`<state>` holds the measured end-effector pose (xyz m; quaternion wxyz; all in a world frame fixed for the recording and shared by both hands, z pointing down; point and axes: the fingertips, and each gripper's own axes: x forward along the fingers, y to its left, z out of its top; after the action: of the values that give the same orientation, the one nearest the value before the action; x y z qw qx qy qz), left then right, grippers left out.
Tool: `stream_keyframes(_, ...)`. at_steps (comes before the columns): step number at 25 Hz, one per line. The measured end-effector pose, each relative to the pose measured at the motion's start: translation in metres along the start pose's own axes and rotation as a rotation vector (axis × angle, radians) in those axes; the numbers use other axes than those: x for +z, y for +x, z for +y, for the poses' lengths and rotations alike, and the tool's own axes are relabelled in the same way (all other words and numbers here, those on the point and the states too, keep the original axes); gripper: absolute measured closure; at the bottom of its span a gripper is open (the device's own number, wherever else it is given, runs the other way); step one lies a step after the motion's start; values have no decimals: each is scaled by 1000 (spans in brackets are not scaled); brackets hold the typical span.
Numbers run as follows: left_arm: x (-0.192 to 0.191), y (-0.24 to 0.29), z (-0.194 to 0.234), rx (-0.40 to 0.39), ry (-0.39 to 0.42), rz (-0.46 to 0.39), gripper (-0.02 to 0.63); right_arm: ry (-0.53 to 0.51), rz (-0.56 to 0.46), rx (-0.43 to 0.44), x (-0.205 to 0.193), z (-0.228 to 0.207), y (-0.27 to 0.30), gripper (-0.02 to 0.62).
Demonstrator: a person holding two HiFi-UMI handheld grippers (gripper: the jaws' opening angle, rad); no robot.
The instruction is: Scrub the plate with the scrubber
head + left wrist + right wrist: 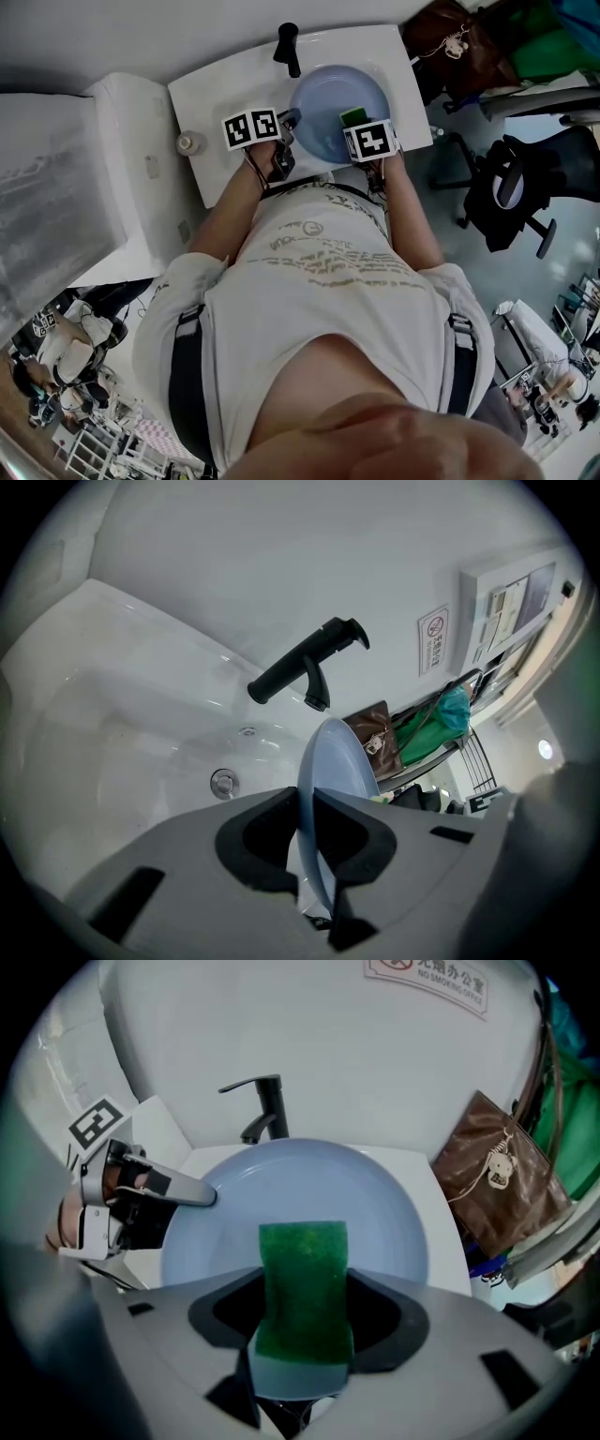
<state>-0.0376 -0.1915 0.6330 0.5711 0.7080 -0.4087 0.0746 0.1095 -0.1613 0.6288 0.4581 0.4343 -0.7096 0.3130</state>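
My left gripper is clamped on the rim of the pale blue round plate, over the white sink basin and by the black faucet. My right gripper grips the green rectangular scrubber, which is probably on the plate face. Contact is hard to confirm.

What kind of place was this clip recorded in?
Probably a washbasin corner of an office: a white sink with a black faucet, a no-smoking sign on the wall, an office chair nearby.

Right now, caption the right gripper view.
Right gripper holds green scrubber at the blue plate; left gripper pinches its rim.
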Motion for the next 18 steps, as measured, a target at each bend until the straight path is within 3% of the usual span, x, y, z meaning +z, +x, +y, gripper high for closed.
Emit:
stream_keyframes(5,-6,0,17,33,-47,16,561,8,-99,26,13,6,-8,341)
stream_keyframes(9,-13,-2,36,82,-97,31,561,-15,-235,55,32,16,-20,341)
stream_keyframes(14,-27,-4,68,169,-194,52,558,-17,-366,64,49,20,-35,341)
stream_keyframes(18,-40,-4,89,202,-319,59,557,-28,-452,65,58,21,-44,342)
